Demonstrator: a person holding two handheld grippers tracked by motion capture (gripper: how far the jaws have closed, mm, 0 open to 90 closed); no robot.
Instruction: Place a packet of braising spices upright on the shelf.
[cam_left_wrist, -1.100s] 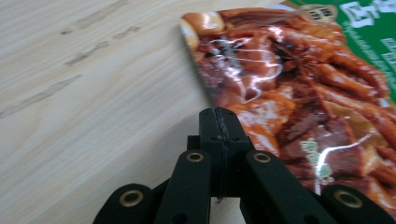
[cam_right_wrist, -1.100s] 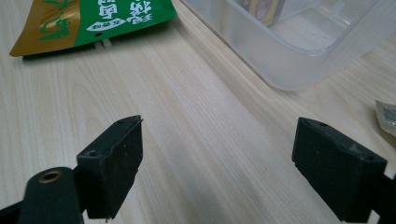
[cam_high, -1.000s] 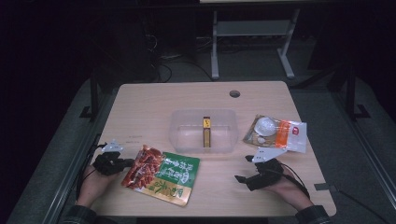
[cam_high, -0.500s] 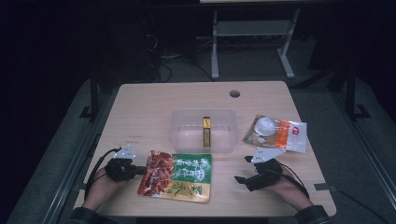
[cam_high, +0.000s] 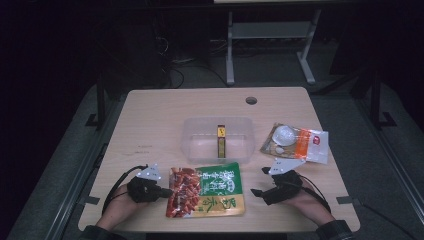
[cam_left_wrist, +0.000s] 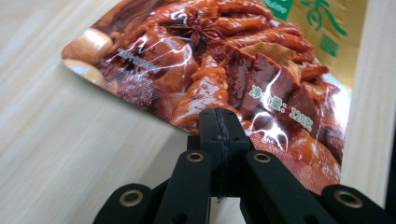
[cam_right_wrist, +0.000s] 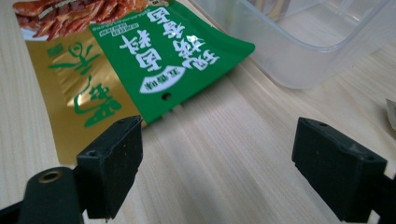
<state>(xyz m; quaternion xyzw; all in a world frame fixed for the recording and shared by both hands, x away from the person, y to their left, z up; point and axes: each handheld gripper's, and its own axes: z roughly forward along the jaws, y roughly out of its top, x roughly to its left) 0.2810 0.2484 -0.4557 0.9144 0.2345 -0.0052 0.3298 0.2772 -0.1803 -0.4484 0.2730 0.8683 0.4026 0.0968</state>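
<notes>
The bench (cam_high: 150, 120) is a pale wood-grain top, and what lies on it sits mostly toward the person's side. Near its middle is a clear plastic tub (cam_high: 218, 138) with a slim yellow-and-dark packet (cam_high: 220, 140) lying inside, probably the place where the loose goods are meant to end up. Just in front of the tub, its green end almost at the tub's near wall, lies the snack pouch (cam_high: 207, 189), flat on the wood with the red food picture toward the person's left. The left gripper (cam_high: 162, 191) has its fingers clenched on that red edge of the pouch, a pinch at the thin seam that lets the flat bag be dragged or lifted without crushing its contents. The right gripper (cam_high: 261, 182) rests on the bench just beside the pouch's other end with its fingers released and wide, nothing between them, seemingly waiting to help. To the right of the tub lies a smaller white-and-orange packet (cam_high: 299, 143), apart from both hands.
</notes>
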